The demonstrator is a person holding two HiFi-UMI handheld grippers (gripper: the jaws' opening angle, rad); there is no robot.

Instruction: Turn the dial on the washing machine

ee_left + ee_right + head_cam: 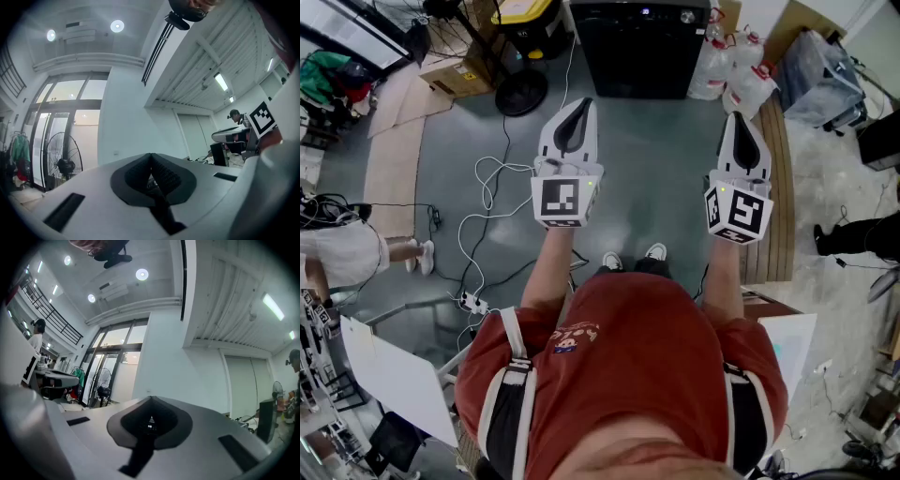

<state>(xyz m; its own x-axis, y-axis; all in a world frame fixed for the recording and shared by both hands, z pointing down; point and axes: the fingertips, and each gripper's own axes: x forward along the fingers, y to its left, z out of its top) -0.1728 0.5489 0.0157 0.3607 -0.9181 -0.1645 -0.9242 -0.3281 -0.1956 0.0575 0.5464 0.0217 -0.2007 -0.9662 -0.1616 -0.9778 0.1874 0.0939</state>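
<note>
Head view looks down on a grey floor (pixel 656 159), with the black washing machine (pixel 637 52) standing at its far edge, straight ahead of the person in a red shirt (pixel 619 366). Its dial (pixel 687 16) is a small round knob at the top right corner of the front. Both arms reach forward, well short of the machine. The left claw (pixel 582 101) is closed and empty, its dark pads meeting at the tip in the left gripper view. The right claw (pixel 738 116) is closed too, with nothing between its jaws. Clear water bottles (pixel 731 70) are clustered just right of the machine. A white cable (pixel 492 202) loops across the floor to a power strip (pixel 472 302) on the left.
</note>
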